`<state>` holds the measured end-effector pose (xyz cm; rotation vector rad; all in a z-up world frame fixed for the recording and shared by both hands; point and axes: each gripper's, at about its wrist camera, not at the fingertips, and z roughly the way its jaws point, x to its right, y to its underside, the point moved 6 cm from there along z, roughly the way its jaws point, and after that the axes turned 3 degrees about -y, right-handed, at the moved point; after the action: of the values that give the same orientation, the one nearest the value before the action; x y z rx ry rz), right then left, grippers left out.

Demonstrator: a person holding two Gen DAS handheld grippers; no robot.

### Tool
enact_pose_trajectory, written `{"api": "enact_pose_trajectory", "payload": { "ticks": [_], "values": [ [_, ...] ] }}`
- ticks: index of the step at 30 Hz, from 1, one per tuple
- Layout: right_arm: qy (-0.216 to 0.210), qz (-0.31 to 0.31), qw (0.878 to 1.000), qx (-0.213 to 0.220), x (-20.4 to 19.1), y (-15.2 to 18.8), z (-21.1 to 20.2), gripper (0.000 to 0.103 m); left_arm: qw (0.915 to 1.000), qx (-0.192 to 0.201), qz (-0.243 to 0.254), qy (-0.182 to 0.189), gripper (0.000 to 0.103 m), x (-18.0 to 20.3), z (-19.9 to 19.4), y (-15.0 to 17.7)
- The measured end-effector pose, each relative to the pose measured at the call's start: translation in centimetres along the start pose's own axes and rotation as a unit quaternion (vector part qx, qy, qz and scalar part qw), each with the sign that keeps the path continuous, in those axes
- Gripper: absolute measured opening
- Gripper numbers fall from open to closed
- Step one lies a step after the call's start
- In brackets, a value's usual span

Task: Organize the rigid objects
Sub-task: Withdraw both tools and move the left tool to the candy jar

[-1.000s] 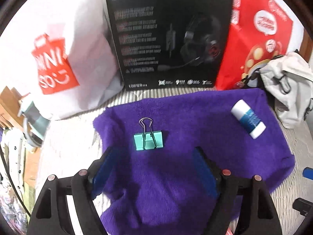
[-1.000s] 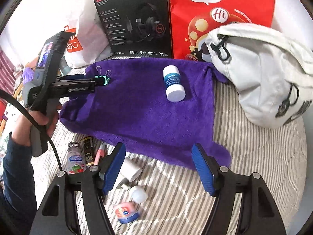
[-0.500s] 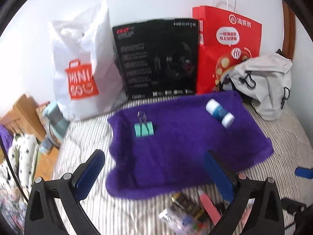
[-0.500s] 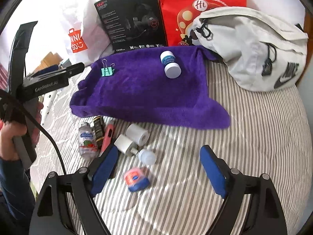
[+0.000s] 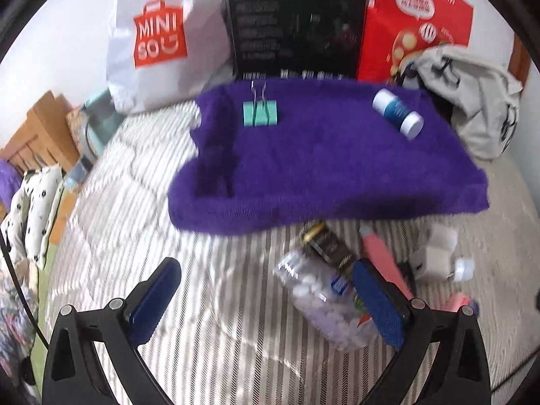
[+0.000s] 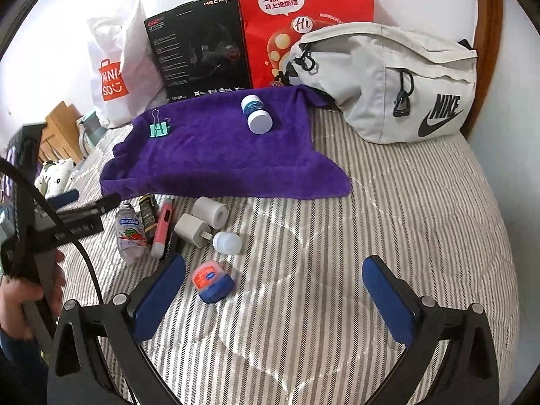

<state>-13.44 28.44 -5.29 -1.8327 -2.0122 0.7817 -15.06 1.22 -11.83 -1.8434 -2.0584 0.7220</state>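
Now | both grippers, left (image 5: 266, 302) and right (image 6: 273, 298), wide open, empty | candy jar (image 5: 324, 297) near bed's front edge: light, rigid, slick; grip mid-body.

The left gripper (image 5: 266, 303) is hanging over the striped bed (image 5: 135, 202), jaws spread wide and holding nothing. A clear pill bottle (image 5: 324, 300) is lying just ahead between them. Beyond, a green binder clip (image 5: 260, 113) and a blue-and-white bottle (image 5: 398, 112) are sitting on the purple towel (image 5: 320, 168).

Left gripper (image 5: 266, 303) hangs low over the striped bedcover (image 5: 135, 236), jaws spread wide. Right gripper (image 6: 273, 300) likewise gapes above it, empty.
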Motion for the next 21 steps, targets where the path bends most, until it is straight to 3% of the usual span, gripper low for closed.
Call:
{"api": "enact_pose_trajectory", "payload": {
  "ticks": [10, 17, 21],
  "values": [
    [0.039, -0.007, 0.999, 0.006, -0.1, 0.0, -0.6, 0.103, 0.9996, -0.015, 0.0, 0.022, 0.103, 0.9, 1.4, 1.4],
    [0.014, -0.028, 1.0, 0.005, -2.5, 0.0, -0.3, 0.103, 0.9994, -0.018, 0.0, 0.029, 0.103, 0.1, 1.6, 1.9],
    [0.005, -0.031, 1.0, 0.001, -3.2, 0.1, 0.0, 0.103, 0.9993, -0.036, 0.004, 0.014, 0.103, 0.6, 2.7, 2.2]
  ]
}}
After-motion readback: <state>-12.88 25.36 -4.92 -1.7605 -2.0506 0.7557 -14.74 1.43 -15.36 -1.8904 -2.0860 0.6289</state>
